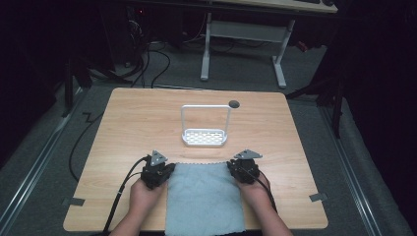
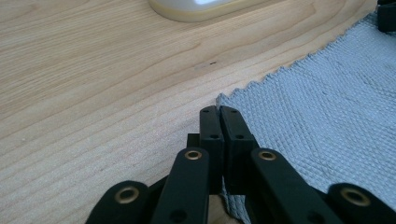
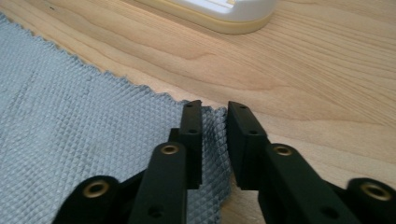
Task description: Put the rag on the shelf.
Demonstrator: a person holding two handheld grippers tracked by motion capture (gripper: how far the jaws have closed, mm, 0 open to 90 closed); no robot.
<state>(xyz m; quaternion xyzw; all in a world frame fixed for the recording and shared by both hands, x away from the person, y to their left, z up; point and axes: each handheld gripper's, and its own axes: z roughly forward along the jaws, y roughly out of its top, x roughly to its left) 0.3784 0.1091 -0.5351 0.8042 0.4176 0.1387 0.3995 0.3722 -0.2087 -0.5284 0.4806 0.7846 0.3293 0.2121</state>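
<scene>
Two grippers at a grey cloth's far corners on the tabletop; left gripper clenched at its corner, right gripper parted around cloth edge; white rack beyond.

Two black grippers are being seen, the left gripper and the right gripper, each topped by a grey three-cornered plate. A black cable is being trailed from each toward the near edge. Brass-ringed screw holes are being shown on the black jaw links. Bare forearms are being shown, with no sleeves.
</scene>
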